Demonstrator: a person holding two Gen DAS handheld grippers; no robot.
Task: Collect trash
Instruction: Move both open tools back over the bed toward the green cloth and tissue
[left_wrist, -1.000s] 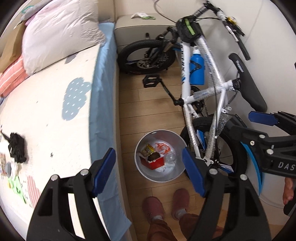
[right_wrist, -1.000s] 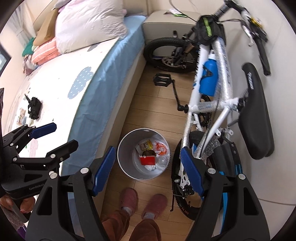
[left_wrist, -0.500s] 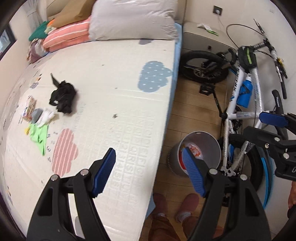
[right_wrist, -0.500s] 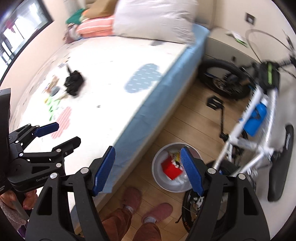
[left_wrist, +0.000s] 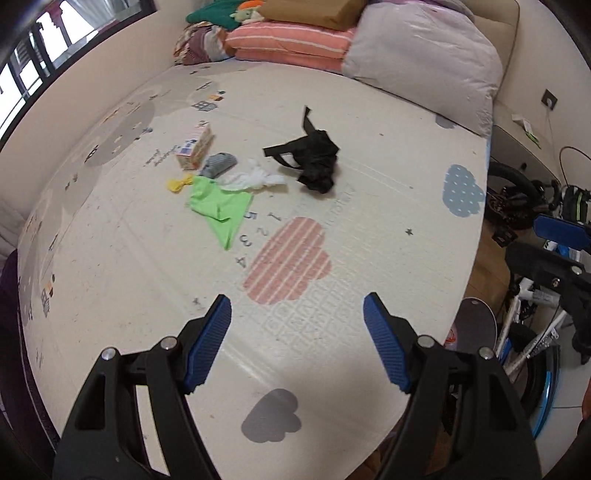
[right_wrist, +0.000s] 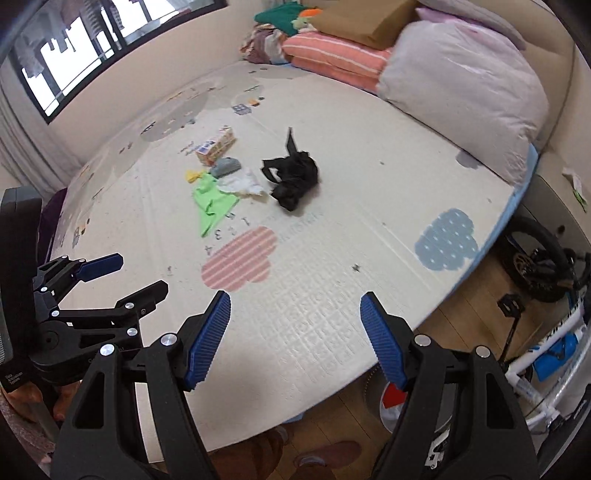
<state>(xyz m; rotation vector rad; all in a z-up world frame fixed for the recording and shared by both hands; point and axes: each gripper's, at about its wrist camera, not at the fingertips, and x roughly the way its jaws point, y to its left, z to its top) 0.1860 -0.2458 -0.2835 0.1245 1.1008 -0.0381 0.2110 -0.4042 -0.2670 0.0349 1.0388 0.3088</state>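
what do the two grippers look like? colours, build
Both match: the left gripper and right gripper have black plastic two-finger frames with silver screw heads and blue ribbed pads. Small white lettering marks the left gripper's body in the right wrist view.

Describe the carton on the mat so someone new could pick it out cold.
On the cream play mat covering the bed, find the small litter cluster left of the crumpled black bag. The small orange-and-white drink carton lies on its side at the cluster's far edge, beside a grey ribbed scrap. It is the only boxy, printed item there.
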